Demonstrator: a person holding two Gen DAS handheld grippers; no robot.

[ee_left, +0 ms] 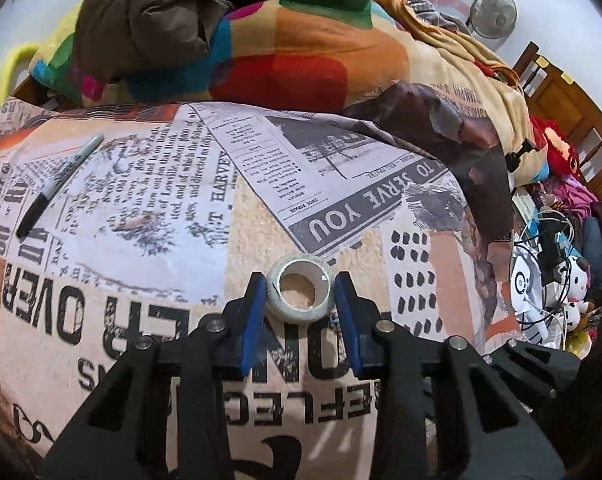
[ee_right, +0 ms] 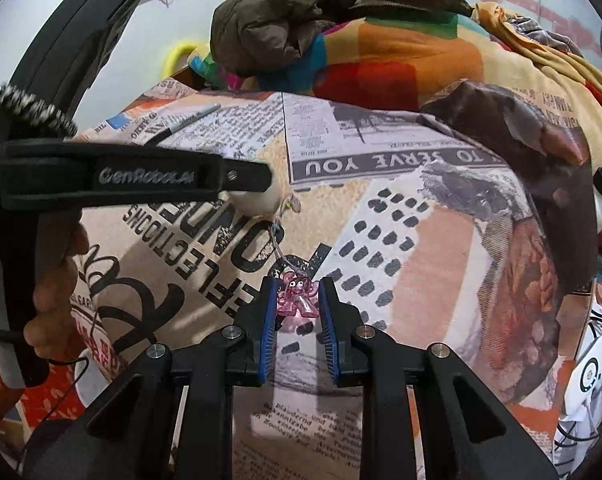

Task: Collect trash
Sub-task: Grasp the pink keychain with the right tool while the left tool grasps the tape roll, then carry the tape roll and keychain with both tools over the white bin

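Note:
A white tape roll (ee_left: 301,291) lies flat on the newspaper-print bed cover (ee_left: 141,240). My left gripper (ee_left: 301,300) has its blue pads on both sides of the roll and appears closed on it. In the right wrist view the left gripper's finger (ee_right: 237,178) covers most of that roll (ee_right: 257,202). A pink transparent figure charm (ee_right: 297,298) on a thin cord (ee_right: 279,240) lies on the cover. My right gripper (ee_right: 297,304) has its pads at each side of the charm, touching or nearly touching it.
A black marker (ee_left: 57,188) lies at the far left of the cover; it also shows in the right wrist view (ee_right: 189,120). A colourful blanket (ee_left: 285,56) and brown jacket (ee_left: 149,12) pile up behind. Cables and toys (ee_left: 557,280) crowd the right side.

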